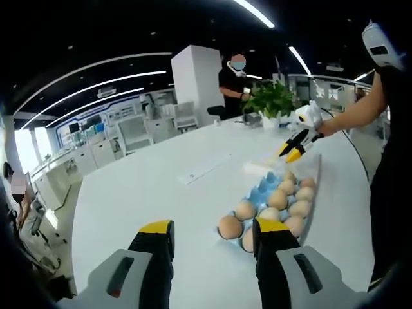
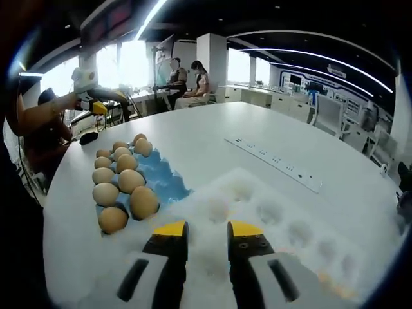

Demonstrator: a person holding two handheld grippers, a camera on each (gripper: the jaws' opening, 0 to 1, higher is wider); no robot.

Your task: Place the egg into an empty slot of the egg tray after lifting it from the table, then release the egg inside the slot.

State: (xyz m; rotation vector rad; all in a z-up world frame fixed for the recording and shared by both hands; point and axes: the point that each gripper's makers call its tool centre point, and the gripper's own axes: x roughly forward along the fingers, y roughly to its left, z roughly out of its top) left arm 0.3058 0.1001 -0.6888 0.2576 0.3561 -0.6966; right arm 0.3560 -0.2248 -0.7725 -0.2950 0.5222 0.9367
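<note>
A blue egg tray [image 1: 262,188] lies on the white table [image 1: 148,193] with several brown eggs [image 1: 277,199] in it. The nearest egg [image 1: 230,226] sits at the tray's front corner, just ahead of my left gripper [image 1: 214,230], which stands open and holds nothing. In the right gripper view the same tray [image 2: 164,179] carries two rows of eggs [image 2: 131,181] and bare blue slots beside them. My right gripper [image 2: 207,230] is open over a translucent egg tray [image 2: 277,212], with nothing between its jaws. A hand holds that right gripper [image 1: 293,150] beyond the blue tray.
A white power strip [image 2: 277,164] lies on the table past the translucent tray. A potted plant [image 1: 270,100] stands at the far edge. People sit and stand around the table [image 2: 187,77]. The left gripper [image 2: 96,106] hangs at the table's left rim.
</note>
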